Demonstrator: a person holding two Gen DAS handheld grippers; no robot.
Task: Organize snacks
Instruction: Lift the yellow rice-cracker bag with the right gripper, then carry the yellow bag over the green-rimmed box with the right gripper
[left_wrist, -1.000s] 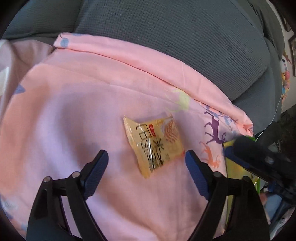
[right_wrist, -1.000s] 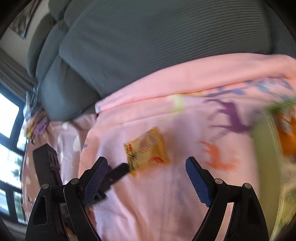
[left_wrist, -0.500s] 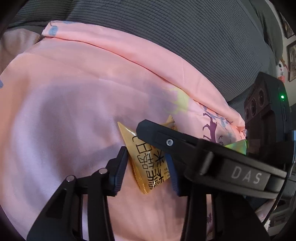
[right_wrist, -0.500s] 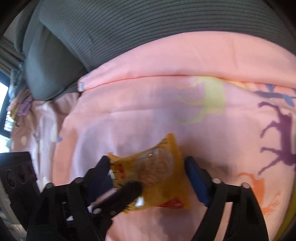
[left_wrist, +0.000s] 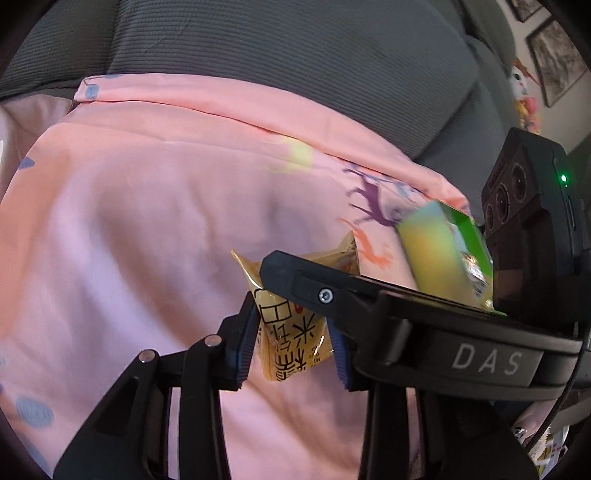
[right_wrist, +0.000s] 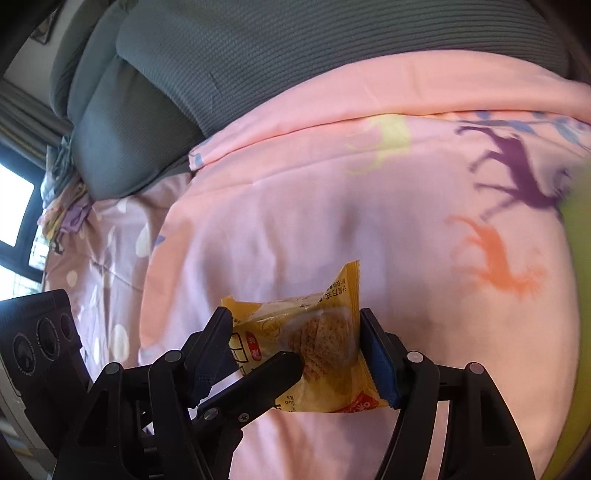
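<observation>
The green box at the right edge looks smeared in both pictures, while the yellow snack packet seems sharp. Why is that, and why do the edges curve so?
Left wrist view: the green box is streaked by motion blur; the packet is crisp. Right wrist view: the box is only a yellow-green smear at the edge. Both views: fisheye lenses bend the pink sheet and darken the corners.

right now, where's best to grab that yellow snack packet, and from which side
Probably across its narrow width, pads on the long edges of the yellow snack packet, coming down from above. It's a soft pillow pack on the pink blanket; its crimped ends would fold. The left gripper, whose jaws have just been closing, already pinches it so.
</observation>
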